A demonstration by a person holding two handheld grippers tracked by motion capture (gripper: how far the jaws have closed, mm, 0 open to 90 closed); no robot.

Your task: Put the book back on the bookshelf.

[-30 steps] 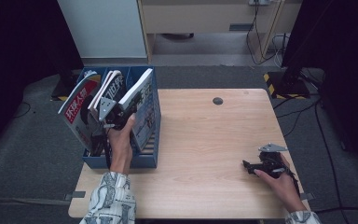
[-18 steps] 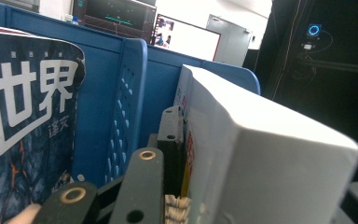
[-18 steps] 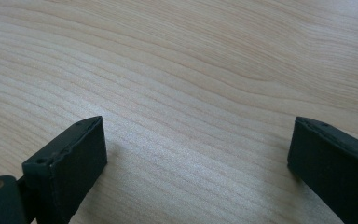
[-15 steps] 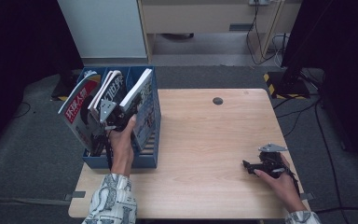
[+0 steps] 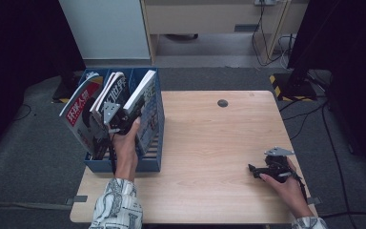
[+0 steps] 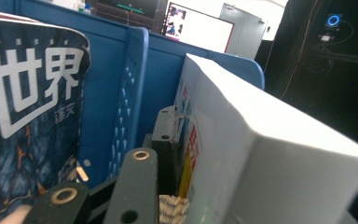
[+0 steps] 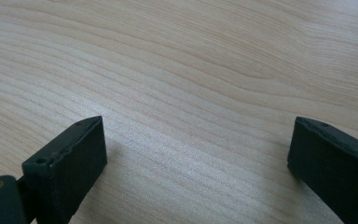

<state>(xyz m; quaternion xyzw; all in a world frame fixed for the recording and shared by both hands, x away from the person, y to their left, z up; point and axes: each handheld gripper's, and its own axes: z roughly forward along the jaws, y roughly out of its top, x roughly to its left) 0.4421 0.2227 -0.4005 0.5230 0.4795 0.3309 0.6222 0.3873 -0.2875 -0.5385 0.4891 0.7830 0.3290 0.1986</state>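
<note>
2 grippers, little motion: left gripper at the blue rack, jaws just easing apart around the thick white book in the rightmost slot, so the book looks placed and release is starting. Right gripper rests open on the desk.

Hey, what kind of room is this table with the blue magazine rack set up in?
Probably a lab or recording studio in an office: black curtains flank the wooden table, cables trail over grey carpet, and lit monitor screens stand behind the blue rack.
</note>
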